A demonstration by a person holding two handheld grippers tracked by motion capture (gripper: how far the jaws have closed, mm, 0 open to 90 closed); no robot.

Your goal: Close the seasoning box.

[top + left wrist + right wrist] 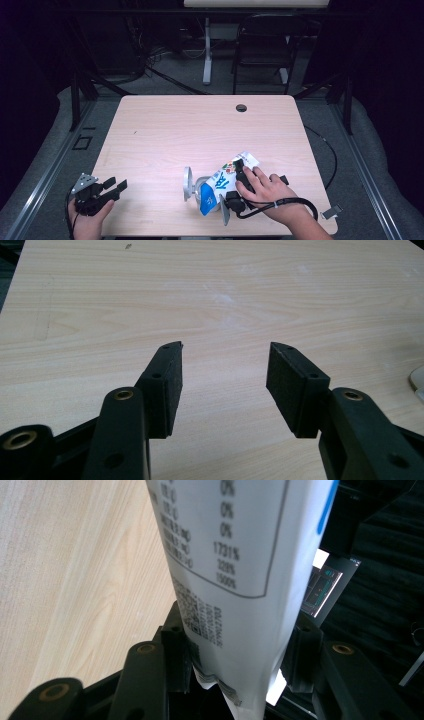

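Pouch of white and blue lies near the desk's near edge, right of centre, pinched between the right gripper's jaws. Left gripper idles open, far left. Keep that grip firm; thin film probably slips.

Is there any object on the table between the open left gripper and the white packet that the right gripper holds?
Nothing visible does. Bare table lies between the left gripper and the packet, which the right gripper grips.
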